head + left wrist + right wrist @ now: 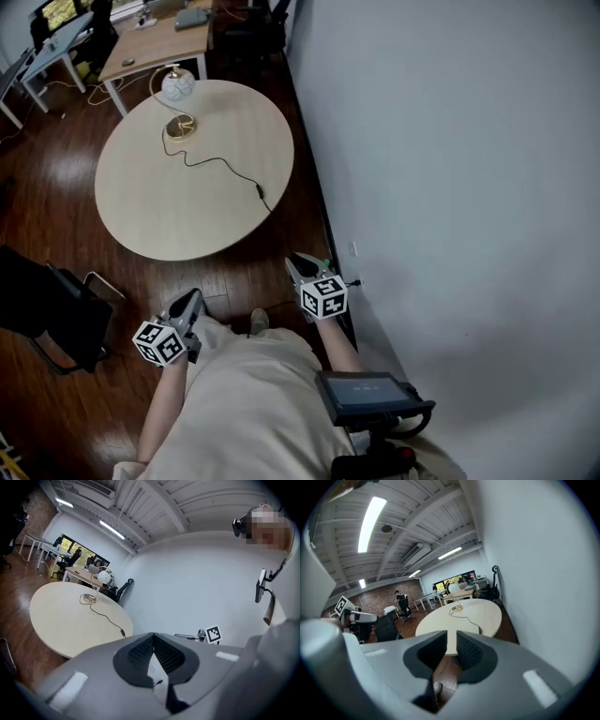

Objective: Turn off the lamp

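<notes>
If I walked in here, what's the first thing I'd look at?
Probably the big round table on the dark wooden floor, with a lamp that has a white ball shade near its far edge. A thin black cord wiggles from the lamp across the tabletop. Nearer, the person holds a left tool and a right tool, each carrying a black-and-white patterned cube, short of the table.

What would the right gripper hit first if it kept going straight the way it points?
Probably the near rim of the round table, which sits straight ahead between the jaws of the right gripper, with nothing before it. Since it tilts downward, it might instead pass under the rim to the wooden floor.
</notes>
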